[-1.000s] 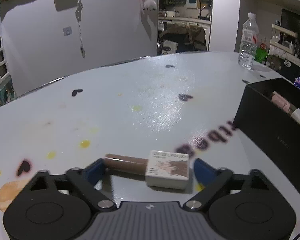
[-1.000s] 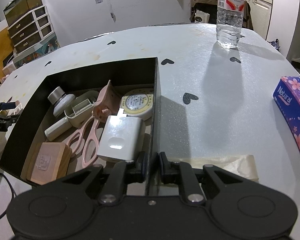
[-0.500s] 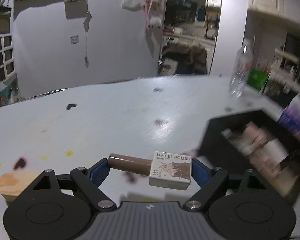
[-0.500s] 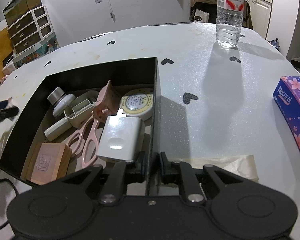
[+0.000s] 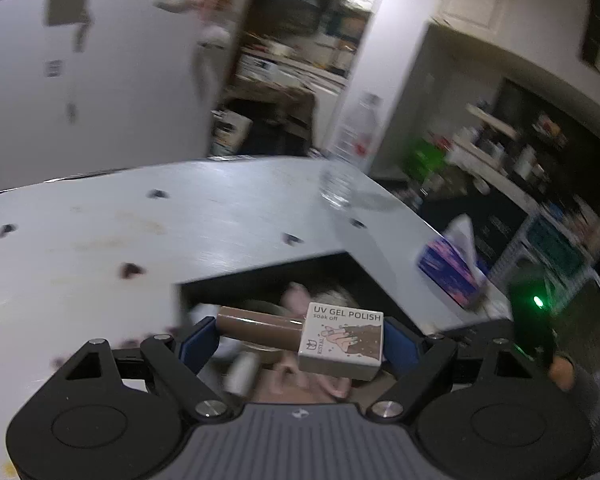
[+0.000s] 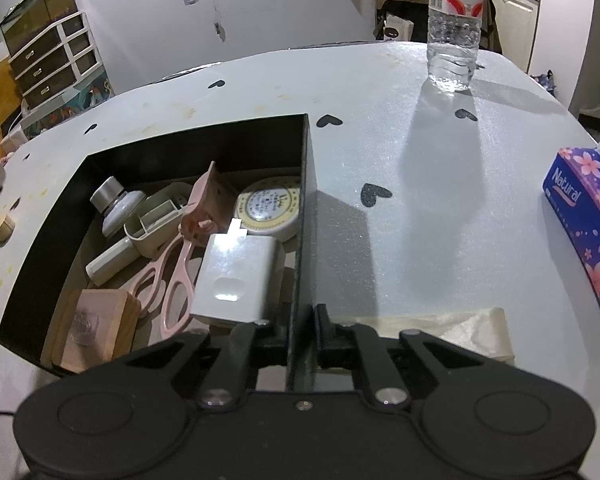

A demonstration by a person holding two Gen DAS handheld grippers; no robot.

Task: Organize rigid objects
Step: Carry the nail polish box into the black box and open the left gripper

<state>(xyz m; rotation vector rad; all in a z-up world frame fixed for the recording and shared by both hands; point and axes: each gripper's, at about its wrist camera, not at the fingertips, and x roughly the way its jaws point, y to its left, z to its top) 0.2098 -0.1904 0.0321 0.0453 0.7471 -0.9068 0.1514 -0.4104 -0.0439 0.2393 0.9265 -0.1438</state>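
Left wrist view: the left claw (image 5: 300, 340) grips a gel polish bottle (image 5: 300, 338) endwise, above the black box (image 5: 260, 276). It looks small, rigid, glassy, likely slippery; cap and base are the holds. The right claw (image 6: 302, 330) is clenched on the box's right wall.

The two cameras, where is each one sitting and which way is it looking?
Left wrist view: on the left gripper, looking forward and down over the black open-topped box; it holds a brown gel polish bottle endwise.
Right wrist view: on the right gripper, looking down along the box wall it pinches.
Both show the box, white heart-dotted table, clear water bottle and purple tissue pack.
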